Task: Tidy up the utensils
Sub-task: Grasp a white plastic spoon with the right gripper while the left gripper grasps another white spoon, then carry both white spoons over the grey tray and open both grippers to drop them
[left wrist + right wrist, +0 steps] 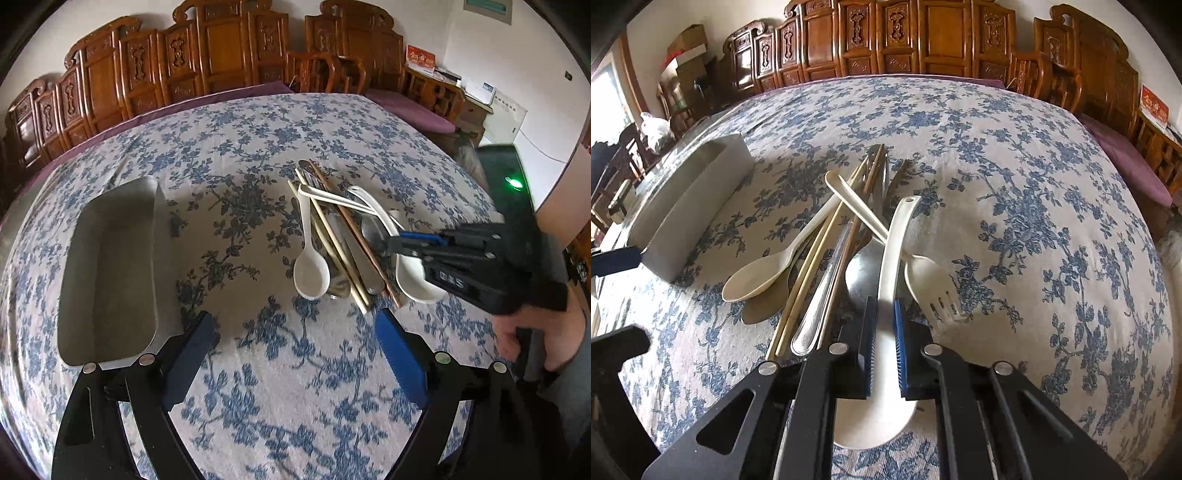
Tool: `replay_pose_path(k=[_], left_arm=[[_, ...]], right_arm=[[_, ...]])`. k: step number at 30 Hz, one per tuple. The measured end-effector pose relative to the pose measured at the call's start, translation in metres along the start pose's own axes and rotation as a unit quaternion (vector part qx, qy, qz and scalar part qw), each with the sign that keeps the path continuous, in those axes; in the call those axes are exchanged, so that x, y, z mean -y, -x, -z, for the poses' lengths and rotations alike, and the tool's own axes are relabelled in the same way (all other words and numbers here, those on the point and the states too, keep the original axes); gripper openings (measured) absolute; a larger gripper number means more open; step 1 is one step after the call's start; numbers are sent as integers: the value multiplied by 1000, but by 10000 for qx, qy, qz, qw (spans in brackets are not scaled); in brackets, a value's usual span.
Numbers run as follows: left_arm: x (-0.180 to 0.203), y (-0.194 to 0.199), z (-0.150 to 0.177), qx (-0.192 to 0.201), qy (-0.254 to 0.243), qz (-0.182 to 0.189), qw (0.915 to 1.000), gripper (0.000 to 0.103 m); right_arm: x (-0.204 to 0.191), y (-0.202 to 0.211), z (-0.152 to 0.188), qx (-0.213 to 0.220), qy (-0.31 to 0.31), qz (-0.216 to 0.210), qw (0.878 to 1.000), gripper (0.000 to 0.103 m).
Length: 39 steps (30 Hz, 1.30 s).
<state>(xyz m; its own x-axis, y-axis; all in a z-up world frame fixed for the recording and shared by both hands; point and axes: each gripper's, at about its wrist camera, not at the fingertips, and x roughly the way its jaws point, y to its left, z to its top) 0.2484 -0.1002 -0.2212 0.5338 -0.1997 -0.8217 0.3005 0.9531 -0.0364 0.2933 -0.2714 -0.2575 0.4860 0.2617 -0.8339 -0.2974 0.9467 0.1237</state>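
While the floral-clothed worktop (1015, 177) carries the pile beside the empty grey metal tray (110, 266), our right tool (885, 325) pinches the glossy white ceramic-looking spoon's (890, 258) neck: rigid, slippery, likely breakable. Our left tool (295, 332) gapes empty.

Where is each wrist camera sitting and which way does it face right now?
Left wrist: behind the open left gripper, angled down over the floral tablecloth; sees the metal tray, utensil pile, right gripper and a hand.
Right wrist: behind the right gripper, angled down, shut on the white soup spoon; the left gripper's fingertip shows at the left edge.
Shared: tablecloth, tray, pile, carved wooden chairs.
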Motion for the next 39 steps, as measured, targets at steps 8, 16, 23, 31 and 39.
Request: replay_pose_path(k=[8,16,23,31,39], left_arm=[[1,-39,-28,-228,17,43,9997,63],[4,-86,-54,-568,-38,44,9984,42],[3,-112,-62,-820,-235,-218,9961,35],[-9,-121,-73,-885,43,-104,9960,19],[-16,-113,-69,-894,-48,-311,9955,6]], right_arm=[[19,19,1,322,-313,-129,9989,11],[23,16,2,317,-353,-142,9988,11],[23,15,0,312,-360,-142,9988,11],[20,13,0,306,-334,-169,9988,11],[20,15,0,340,-357,-181,9986,11]])
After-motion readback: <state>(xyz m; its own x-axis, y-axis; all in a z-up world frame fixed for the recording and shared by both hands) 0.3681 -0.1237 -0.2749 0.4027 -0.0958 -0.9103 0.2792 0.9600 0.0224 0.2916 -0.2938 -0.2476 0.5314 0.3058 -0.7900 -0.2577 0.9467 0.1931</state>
